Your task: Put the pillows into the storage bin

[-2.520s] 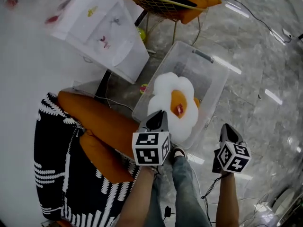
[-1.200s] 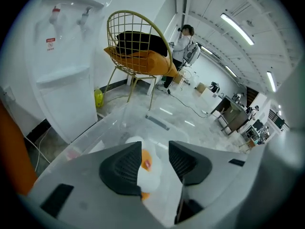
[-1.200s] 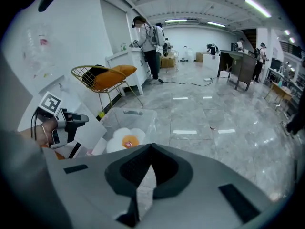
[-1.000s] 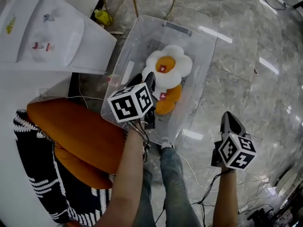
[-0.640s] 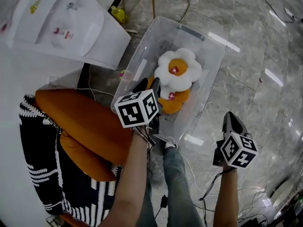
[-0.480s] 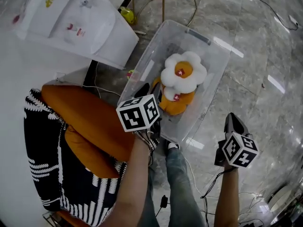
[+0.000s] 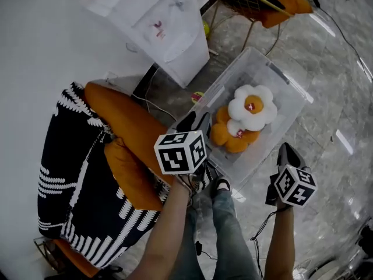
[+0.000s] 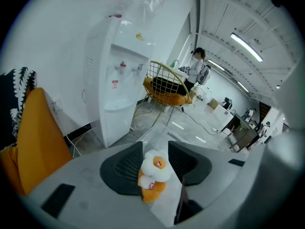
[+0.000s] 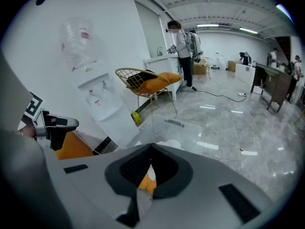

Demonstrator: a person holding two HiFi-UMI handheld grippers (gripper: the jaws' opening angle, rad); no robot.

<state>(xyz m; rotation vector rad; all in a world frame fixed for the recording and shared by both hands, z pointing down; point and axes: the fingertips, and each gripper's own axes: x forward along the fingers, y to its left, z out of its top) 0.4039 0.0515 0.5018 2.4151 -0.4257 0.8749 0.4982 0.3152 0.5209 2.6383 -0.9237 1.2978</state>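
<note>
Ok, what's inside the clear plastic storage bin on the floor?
Inside the clear plastic bin, a white flower-shaped pillow with an orange centre lies on an orange lobed pillow. Much of the orange one, and the bin floor beneath, is covered.

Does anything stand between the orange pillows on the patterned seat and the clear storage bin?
Nothing visible does. The orange pillows lie beside the storage bin, whose top is open; the flower pillows already inside leave its far end free.
</note>
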